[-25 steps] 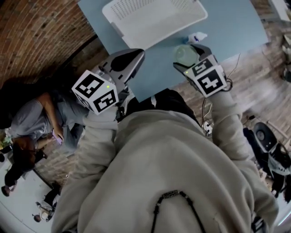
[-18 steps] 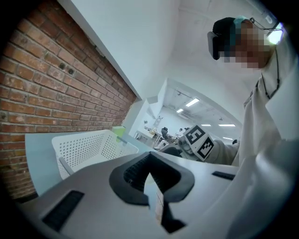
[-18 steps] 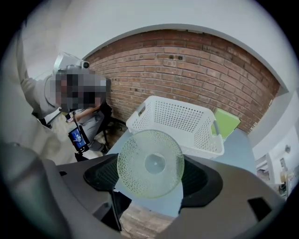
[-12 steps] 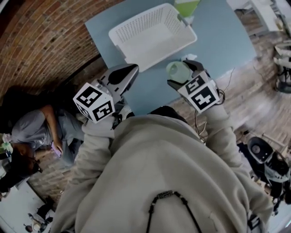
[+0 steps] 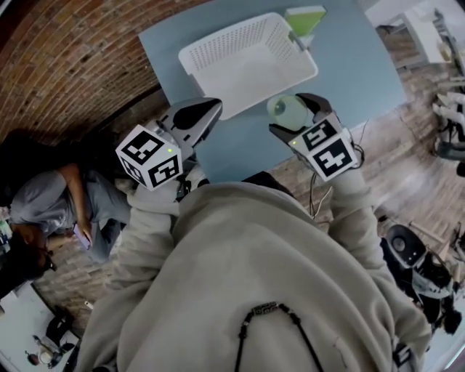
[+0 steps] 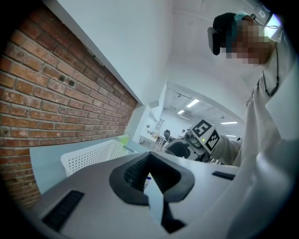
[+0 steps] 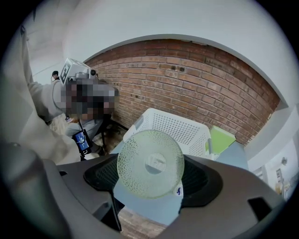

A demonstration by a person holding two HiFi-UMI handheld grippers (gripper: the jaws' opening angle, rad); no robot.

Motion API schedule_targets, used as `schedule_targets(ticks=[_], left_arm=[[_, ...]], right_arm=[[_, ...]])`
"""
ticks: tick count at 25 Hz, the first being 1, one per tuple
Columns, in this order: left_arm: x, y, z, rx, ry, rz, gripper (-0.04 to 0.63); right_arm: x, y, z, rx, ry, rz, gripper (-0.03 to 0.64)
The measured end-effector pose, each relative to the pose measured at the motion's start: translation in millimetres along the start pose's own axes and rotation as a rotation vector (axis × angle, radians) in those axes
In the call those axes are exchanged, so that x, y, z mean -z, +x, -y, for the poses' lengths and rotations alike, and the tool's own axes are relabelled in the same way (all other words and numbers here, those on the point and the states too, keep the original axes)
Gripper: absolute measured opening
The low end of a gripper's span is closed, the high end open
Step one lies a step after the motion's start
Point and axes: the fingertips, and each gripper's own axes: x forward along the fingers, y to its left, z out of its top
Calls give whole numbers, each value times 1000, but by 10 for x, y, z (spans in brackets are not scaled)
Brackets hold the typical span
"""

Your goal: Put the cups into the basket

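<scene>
A pale green textured cup (image 5: 285, 110) is held off the blue table (image 5: 363, 65), its base facing the right gripper view's camera (image 7: 150, 161). My right gripper (image 5: 294, 116) is shut on the cup just short of the near right corner of the white perforated basket (image 5: 247, 62), which looks empty. A bright green cup (image 5: 305, 18) stands at the basket's far right end. My left gripper (image 5: 195, 116) hangs over the table's near edge, left of the basket, jaws together with nothing in them (image 6: 149, 175).
A brick wall (image 5: 65, 65) runs along the table's left side. A seated person (image 5: 43, 203) is on the floor side at the left. The table's near edge (image 5: 247, 171) lies just beyond my chest, and cables and gear lie on the floor at the right.
The right gripper with the pale green cup has stayed shut and drifted slightly toward the basket. The view has tilted up, bringing in the whole basket and the bright green cup.
</scene>
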Motion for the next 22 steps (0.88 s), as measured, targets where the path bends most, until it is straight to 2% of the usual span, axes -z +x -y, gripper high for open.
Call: schedule_targets(ticks=[5,10,22], left_arm=[[-9,-132,-236,-45,0,6,-2],[-21,-186,-448,-56,26,-7,-2],[31,-391,-1025,-94,-60,42,-2]], right_arm=[[-303,143,-30,-28,-54,12,391],[-592,327,-60,-59,-82,25,391],[-1016,768,110,-94,-121,-11,393]])
